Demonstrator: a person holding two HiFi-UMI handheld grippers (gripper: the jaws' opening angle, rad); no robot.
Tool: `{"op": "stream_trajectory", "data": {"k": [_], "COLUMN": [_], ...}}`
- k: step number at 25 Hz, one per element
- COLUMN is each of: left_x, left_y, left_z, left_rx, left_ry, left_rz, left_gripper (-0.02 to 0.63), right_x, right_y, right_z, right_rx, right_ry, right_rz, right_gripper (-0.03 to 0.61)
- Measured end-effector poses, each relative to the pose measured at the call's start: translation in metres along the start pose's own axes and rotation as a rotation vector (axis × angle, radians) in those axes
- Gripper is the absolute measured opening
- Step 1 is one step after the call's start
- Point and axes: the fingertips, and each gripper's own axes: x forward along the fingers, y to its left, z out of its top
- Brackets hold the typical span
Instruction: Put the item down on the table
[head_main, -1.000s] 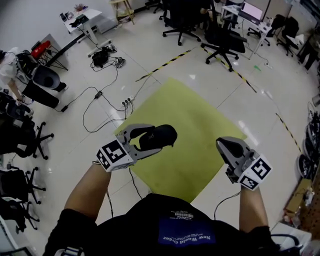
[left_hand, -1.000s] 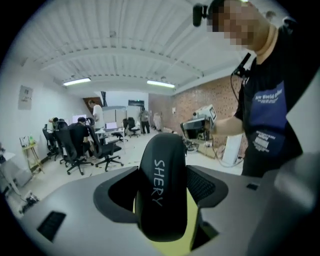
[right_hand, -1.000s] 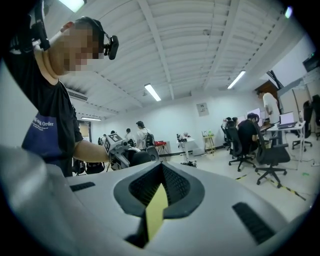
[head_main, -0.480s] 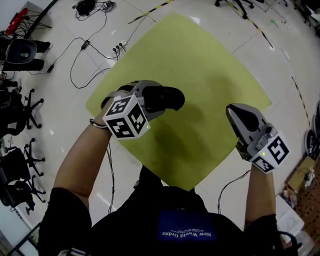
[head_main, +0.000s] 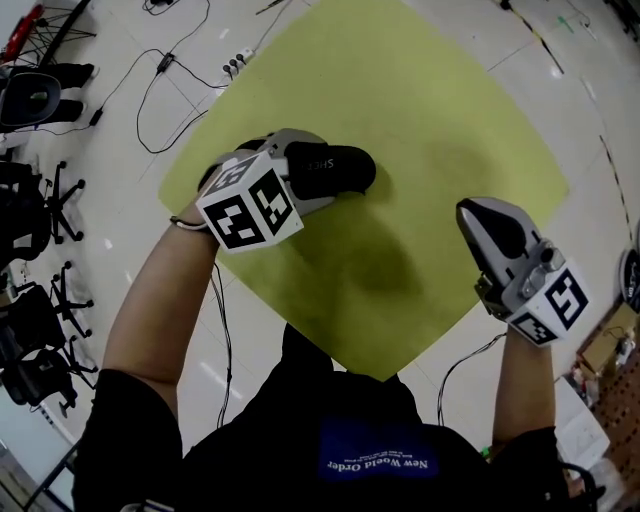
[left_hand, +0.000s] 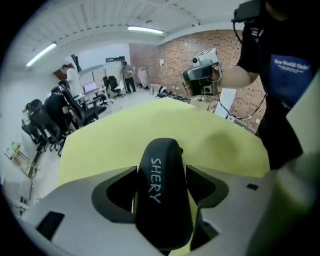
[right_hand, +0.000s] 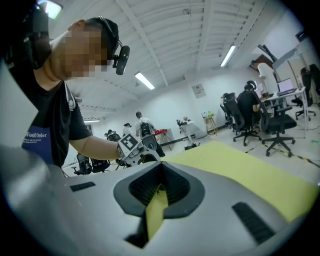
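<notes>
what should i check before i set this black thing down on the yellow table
1. Left gripper jaws clamped on both sides of the black item: ok.
2. Item is over the yellow table, well inside its edges: ok.
3. Table around the item is bare: ok.
4. Right gripper is off to the side, jaws together on nothing: ok.
5. Gap between item and table surface: cannot tell.

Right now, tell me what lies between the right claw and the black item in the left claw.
Between the right claw and the black item there is only bare yellow-green table, as the head view shows.
</notes>
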Motion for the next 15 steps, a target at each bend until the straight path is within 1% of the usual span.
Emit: {"op": "stream_trajectory", "data": {"k": [4,6,8,9,10,11,13,15], "left_x": [-0.003,-0.013,-0.031,-0.043,-0.059,-0.078,-0.123,-0.175], "left_y": [-0.001,0.001,0.008,0.011,0.013,0.013,0.005,-0.007], "left_z": [-0.003,0.004,0.019,0.031,0.044,0.061,0.100,0.135], "left_rx": [-0.037,-0.045,-0.066,-0.086,-0.113,-0.145,-0.215,-0.288], "left_ry": [-0.032,-0.055,-0.111,-0.154,-0.214,-0.290,-0.476,-0.669], "left_rz": [-0.017,-0.005,0.025,0.043,0.059,0.070,0.077,0.076], "left_gripper": [0.298,0.298,0.298,0.298,0.298,0.298,0.298,0.298], "right_x": [-0.002,-0.005,-0.010,-0.013,-0.016,-0.018,-0.024,-0.033], "right_y": [0.009,0.013,0.015,0.018,0.022,0.027,0.041,0.057], "right_z": [-0.001,0.005,0.015,0.020,0.027,0.033,0.048,0.068], "right_rx": [-0.003,-0.012,-0.022,-0.022,-0.017,-0.011,-0.011,-0.035], "right_ry": [0.007,0.005,-0.001,-0.008,-0.018,-0.028,-0.040,-0.051], "right_rz": [0.003,0.000,-0.008,-0.010,-0.010,-0.009,-0.005,-0.005], "right_gripper": [-0.012,-0.012,-0.012,-0.012,-0.012,-0.012,-0.012,-0.012]}}
